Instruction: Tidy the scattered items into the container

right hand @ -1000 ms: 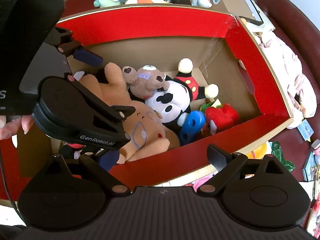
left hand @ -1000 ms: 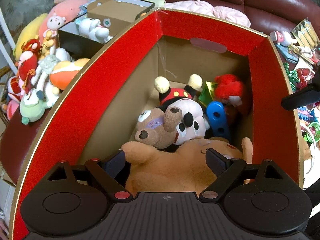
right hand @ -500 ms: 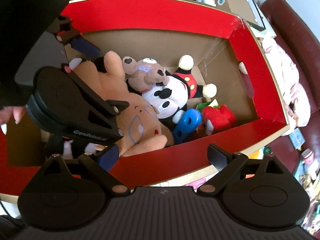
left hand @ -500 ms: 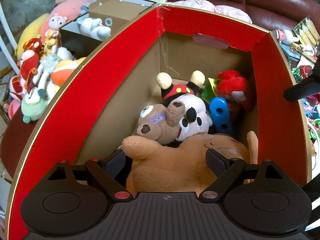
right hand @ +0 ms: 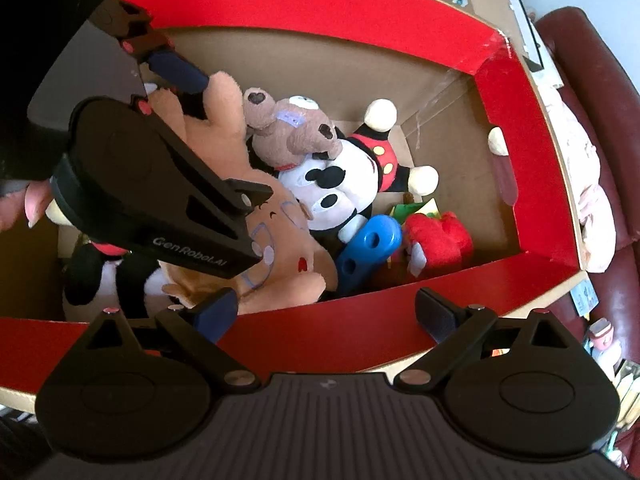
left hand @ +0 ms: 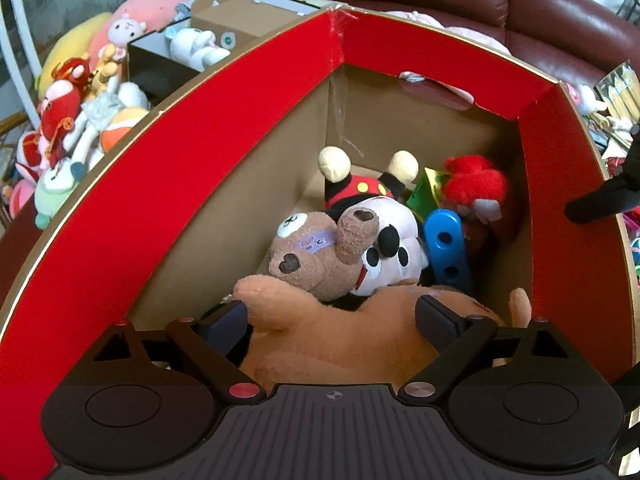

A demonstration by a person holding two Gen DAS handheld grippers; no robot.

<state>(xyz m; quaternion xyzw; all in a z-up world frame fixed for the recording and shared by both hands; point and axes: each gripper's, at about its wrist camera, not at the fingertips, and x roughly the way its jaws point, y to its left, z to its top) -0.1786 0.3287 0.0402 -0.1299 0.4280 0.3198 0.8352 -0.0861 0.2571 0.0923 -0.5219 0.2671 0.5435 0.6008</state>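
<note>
A red cardboard box [left hand: 168, 184] with a brown inside holds plush toys. A large tan plush [left hand: 340, 336] lies at its near end, between the wide-open fingers of my left gripper [left hand: 336, 320], whose pads stand just apart from it. Behind it lie a small brown bear [left hand: 320, 256], a Mickey plush [left hand: 384, 224], a blue plastic piece [left hand: 448, 248] and a red plush [left hand: 476, 188]. My right gripper [right hand: 326, 314] is open and empty, outside the box over its near red wall [right hand: 320, 332]. The left gripper [right hand: 160, 200] also shows in the right wrist view, above the tan plush [right hand: 280, 264].
A pile of plush toys [left hand: 76, 120] and an open brown carton [left hand: 236, 20] lie left of the box. A dark red leather sofa [left hand: 520, 8] stands behind it. Small toys and packets [left hand: 612, 96] are scattered to the right.
My left gripper has sunk lower into the box with the tan plush between its open fingers. My right gripper has drawn closer over the near wall. The toys inside have not shifted.
</note>
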